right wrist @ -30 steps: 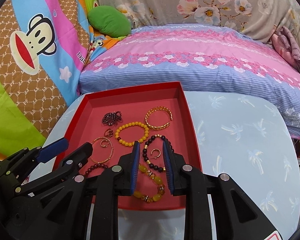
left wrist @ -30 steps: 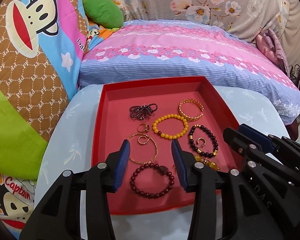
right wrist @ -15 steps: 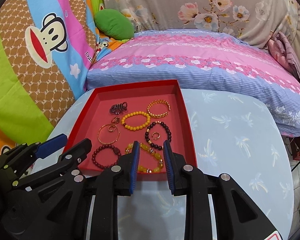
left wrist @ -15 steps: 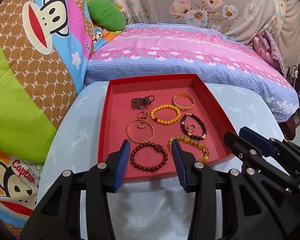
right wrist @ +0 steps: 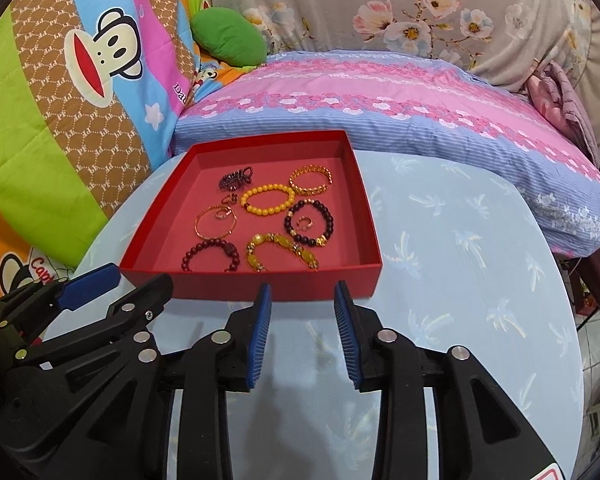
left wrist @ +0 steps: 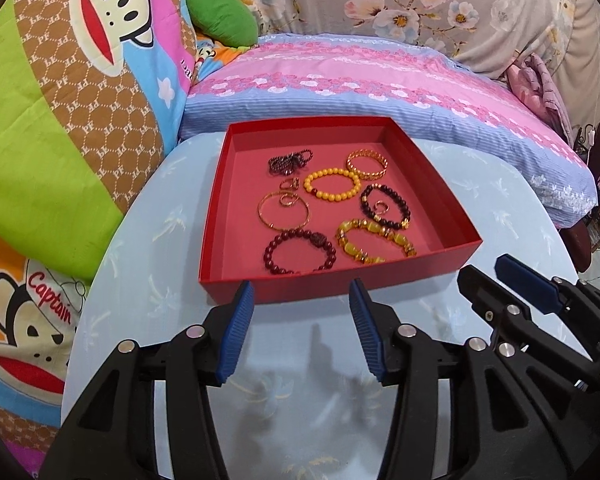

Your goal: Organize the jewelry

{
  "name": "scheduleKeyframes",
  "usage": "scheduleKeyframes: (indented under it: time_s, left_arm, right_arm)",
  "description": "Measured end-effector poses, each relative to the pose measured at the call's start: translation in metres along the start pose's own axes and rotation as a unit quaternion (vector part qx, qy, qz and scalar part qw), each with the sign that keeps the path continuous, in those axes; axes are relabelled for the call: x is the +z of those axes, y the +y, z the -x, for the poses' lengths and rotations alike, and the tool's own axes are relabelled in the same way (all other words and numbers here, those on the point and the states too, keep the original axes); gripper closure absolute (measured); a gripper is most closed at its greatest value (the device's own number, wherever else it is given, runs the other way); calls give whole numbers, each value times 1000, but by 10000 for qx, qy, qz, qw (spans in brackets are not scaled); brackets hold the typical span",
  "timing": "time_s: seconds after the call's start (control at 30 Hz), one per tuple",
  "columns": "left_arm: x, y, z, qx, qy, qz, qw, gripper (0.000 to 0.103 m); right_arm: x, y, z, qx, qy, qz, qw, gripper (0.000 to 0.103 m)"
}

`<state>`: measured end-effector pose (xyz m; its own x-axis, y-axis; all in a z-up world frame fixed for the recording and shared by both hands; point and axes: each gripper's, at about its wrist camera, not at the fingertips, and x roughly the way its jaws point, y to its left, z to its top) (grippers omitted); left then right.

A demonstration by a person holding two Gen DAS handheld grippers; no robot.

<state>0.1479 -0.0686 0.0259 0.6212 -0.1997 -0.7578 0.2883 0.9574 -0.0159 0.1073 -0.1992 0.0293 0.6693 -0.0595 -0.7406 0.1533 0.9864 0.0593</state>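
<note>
Both claws drawn back from tray, empty.

Left claw [left wrist: 302, 294] and right claw [right wrist: 303, 294] now off the red tray [left wrist: 432, 196], hovering over bare worktop [right wrist: 452, 264] just short of its near wall; a second ago reaching over the tray floor among the pieces. Jaws of each spread apart, nothing between them. Jewelry all inside the tray, none on the worktop: yellow bead bracelet [left wrist: 332, 185], gold bangle [left wrist: 367, 164], dark bead bracelet [left wrist: 385, 211], amber bracelet [left wrist: 374, 242], red bead bracelet [left wrist: 299, 251], thin hoop [left wrist: 284, 210], dark chain [left wrist: 291, 161], small rings among them. Pieces laid apart in rows, barely touching. Judged: arranging likely finished, withdrawal marking the end; no item left to place.
</note>
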Motion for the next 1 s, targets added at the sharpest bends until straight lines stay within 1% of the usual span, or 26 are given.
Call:
scheduleKeyframes:
  time_s: [0.23, 0.37, 0.53, 0.67, 0.73, 0.9, 1.0]
  left_arm:
    - [-17, 6, 0, 155, 77, 42, 9998, 39]
    - [-25, 9, 0, 266, 90, 89, 9996, 30]
    - [-33, 13, 1, 380, 84, 136, 9992, 21]
    - [-35, 17, 1, 457, 80, 219, 9987, 14]
    - [-36, 18, 1, 485, 82, 227, 9985, 13]
    - [-39, 19, 2, 533, 65, 209, 9983, 10]
    - [-40, 20, 2, 526, 69, 239, 9983, 9]
  right_arm:
    - [-16, -7, 0, -143, 76, -76, 9998, 48]
    - [-24, -11, 1, -245, 86, -87, 9996, 40]
    - [-29, -15, 1, -328, 93, -100, 9994, 31]
    - [-32, -17, 2, -345, 59, -166, 9992, 28]
    - [-34, -17, 2, -379, 65, -184, 9991, 24]
    - [-36, -18, 1, -442, 101, -199, 9988, 19]
    - [-38, -18, 1, -475, 106, -193, 9986, 19]
